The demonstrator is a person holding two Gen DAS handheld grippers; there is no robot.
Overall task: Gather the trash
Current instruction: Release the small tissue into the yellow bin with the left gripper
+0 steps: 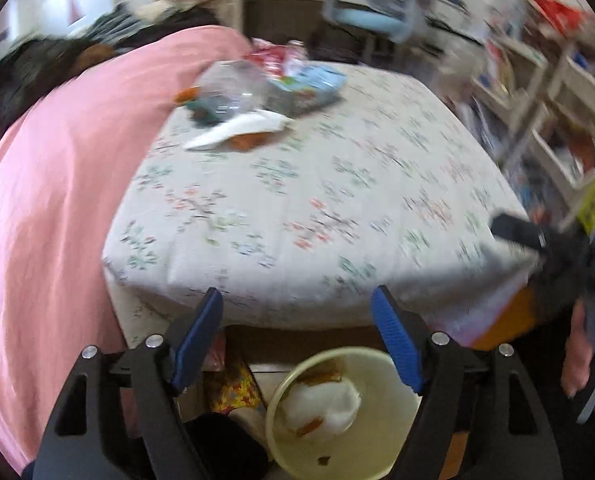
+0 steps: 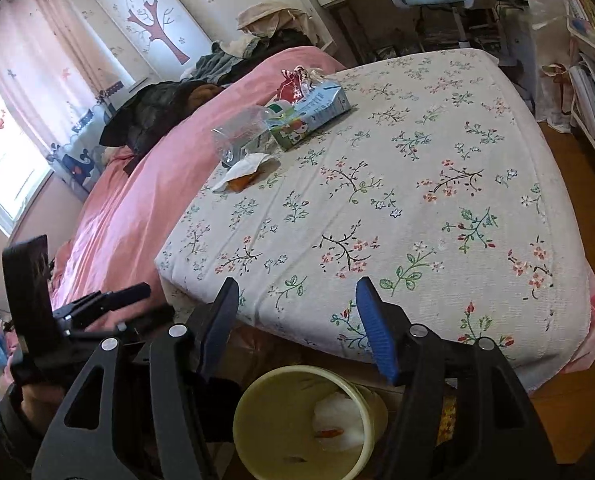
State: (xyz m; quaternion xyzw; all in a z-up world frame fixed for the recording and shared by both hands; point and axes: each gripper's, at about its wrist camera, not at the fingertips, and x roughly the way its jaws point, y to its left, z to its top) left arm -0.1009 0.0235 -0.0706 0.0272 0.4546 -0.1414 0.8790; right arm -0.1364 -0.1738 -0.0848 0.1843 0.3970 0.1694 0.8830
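Here both tongs (image 1: 297,344) (image 2: 297,324) gape empty over the bin (image 2: 257,408) — beside the bed's edge (image 2: 281,320).

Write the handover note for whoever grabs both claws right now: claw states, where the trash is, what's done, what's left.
Left claw: open, empty, above the bin.
Right claw: open, empty, also above the bin.
Yellow trash bin: on the floor at the near edge of the bed, with white crumpled tissue and orange scraps already inside.
Left to collect, all clustered on the floral sheet at the far side by the pink blanket: white wrapper with orange bits, clear plastic bottle, blue printed carton, red packet.
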